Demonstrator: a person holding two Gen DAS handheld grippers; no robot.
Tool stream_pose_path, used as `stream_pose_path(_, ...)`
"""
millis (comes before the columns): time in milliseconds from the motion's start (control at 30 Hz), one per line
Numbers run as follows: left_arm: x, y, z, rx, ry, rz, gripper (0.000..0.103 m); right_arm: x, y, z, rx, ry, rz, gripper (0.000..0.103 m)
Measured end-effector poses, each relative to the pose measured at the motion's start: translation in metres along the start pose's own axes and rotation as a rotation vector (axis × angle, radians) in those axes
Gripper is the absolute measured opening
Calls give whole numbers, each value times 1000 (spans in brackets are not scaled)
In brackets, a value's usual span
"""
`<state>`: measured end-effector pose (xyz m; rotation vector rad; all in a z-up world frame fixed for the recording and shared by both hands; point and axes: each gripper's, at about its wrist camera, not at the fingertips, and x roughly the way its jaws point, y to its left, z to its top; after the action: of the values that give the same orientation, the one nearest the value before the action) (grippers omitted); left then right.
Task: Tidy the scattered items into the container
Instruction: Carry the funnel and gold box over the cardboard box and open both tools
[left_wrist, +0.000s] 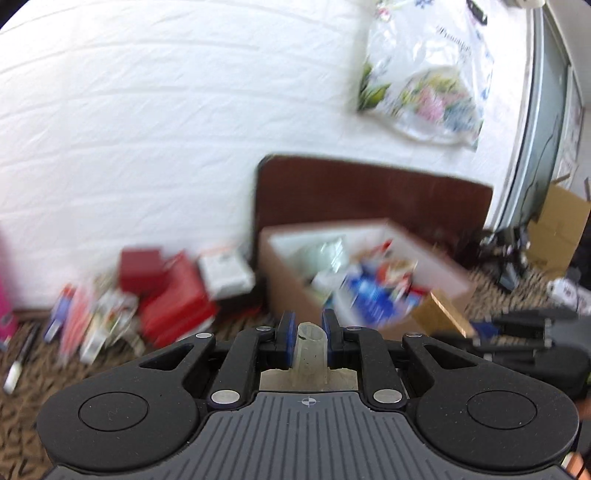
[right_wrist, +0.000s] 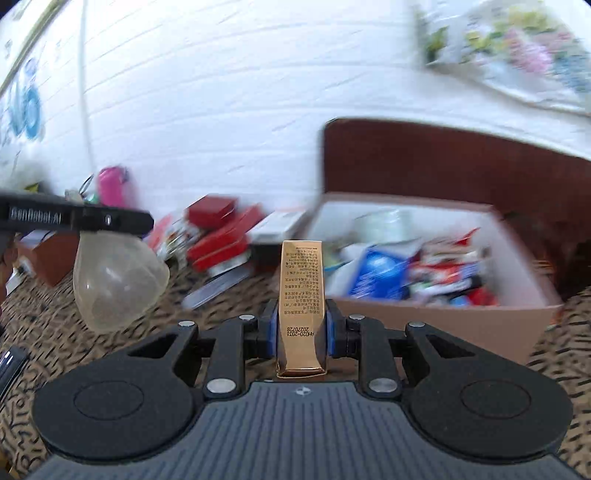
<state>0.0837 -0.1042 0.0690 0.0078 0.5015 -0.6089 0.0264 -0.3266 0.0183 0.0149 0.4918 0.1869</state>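
Observation:
My left gripper (left_wrist: 309, 325) is shut on a translucent soft plastic piece (left_wrist: 311, 350), held above the carpet in front of the cardboard box (left_wrist: 284, 291). In the right wrist view the left gripper (right_wrist: 110, 220) shows side-on at the left, with the piece's clear bulb (right_wrist: 118, 284) hanging under it. My right gripper (right_wrist: 301, 325) is shut on a slim gold box (right_wrist: 302, 295) with small print, held upright before the cardboard box (right_wrist: 424, 321). The box holds several packets. A pile of red boxes and packets (left_wrist: 166, 291) lies on the floor to its left; it also shows in the right wrist view (right_wrist: 218, 236).
A white bed side (left_wrist: 147, 129) fills the background, with a dark brown board (left_wrist: 369, 192) behind the box. A floral plastic bag (left_wrist: 424, 85) lies on the bed. The floor is patterned carpet (right_wrist: 55, 325). A pink bottle (right_wrist: 110, 186) stands far left. Another cardboard box (left_wrist: 557, 225) is at right.

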Motion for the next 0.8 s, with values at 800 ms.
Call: stream_pose_path(800, 227, -25, 87, -12, 37, 19, 13, 100, -164, 31, 129, 66, -200, 27)
